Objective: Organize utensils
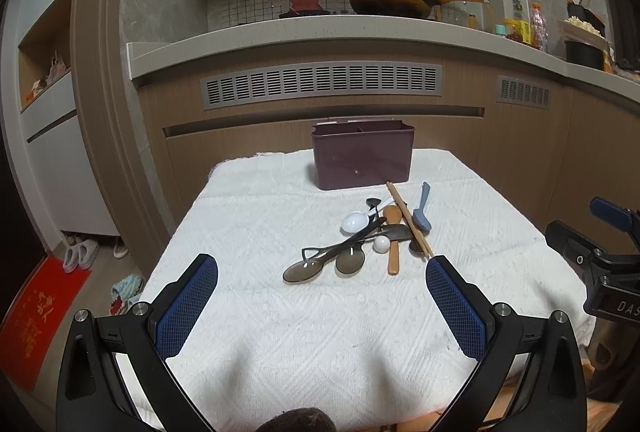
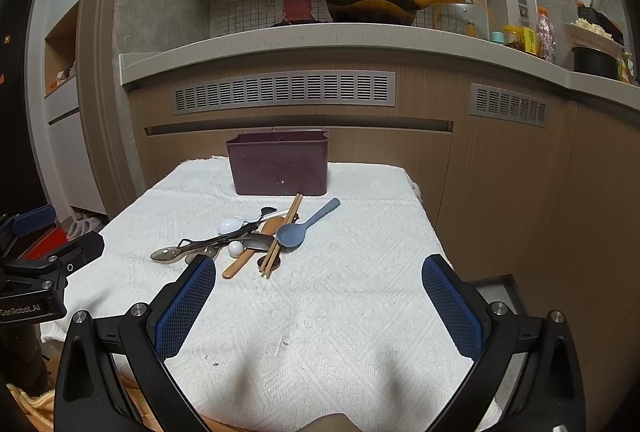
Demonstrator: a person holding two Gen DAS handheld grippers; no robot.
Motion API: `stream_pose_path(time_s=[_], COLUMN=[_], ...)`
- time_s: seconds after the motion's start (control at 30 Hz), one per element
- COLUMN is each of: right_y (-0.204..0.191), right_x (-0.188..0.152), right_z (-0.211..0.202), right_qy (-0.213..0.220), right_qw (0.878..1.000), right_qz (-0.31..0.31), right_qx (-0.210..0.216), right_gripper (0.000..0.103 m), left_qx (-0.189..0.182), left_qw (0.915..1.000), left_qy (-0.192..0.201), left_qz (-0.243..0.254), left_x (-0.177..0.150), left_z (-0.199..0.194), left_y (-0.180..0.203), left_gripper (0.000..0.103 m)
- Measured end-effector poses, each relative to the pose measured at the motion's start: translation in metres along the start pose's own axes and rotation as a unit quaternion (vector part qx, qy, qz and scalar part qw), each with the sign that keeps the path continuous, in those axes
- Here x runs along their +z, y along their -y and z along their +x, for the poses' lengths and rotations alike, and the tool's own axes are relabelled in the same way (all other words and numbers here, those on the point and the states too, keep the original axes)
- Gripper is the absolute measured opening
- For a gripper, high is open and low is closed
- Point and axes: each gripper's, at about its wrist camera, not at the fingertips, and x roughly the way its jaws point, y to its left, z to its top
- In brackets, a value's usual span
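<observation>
- A white towel [image 1: 280,332] covered the table and filled the lower half of both views.
- The maroon caddy [image 1: 362,160] stood at centre frame, nothing visible in it (its divided compartments barely showed).
- The utensil heap [image 1: 360,240] lay just below it: spoons, chopsticks [image 2: 282,234], a blue spoon [image 2: 298,230], tangled and touching.
- The left gripper [image 1: 322,274] and right gripper [image 2: 319,274] hung released, jaws wide, grasping nothing.
- Judging by this, sorting hadn't begun; the next move called for singling out one outlying piece.
</observation>
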Motion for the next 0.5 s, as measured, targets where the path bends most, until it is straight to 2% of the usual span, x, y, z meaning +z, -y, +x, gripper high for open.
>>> stream_pose_path(time_s=[0.23,0.37,0.5], right_y=[-0.001,0.001,0.003], right_x=[0.005,0.012,0.022], right_z=[0.003,0.011,0.025], right_qy=[0.009,0.01,0.009], right_qw=[1.0,1.0,1.0], right_qz=[-0.008,-0.013,-0.022], right_qx=[-0.005,-0.009,-0.014], right_gripper=[0.103,0.103,0.103], left_qx=[-0.021,-0.041,-0.044], left_qw=[0.9997,0.9989,0.9986], left_qy=[-0.005,-0.021,-0.021], left_qz=[0.007,0.006,0.022], left_x=[0.007,0.011,0.022], left_z=[0.012,0.029,0.048], left_y=[0.003,0.006,0.011], left_gripper=[0.103,0.103,0.103])
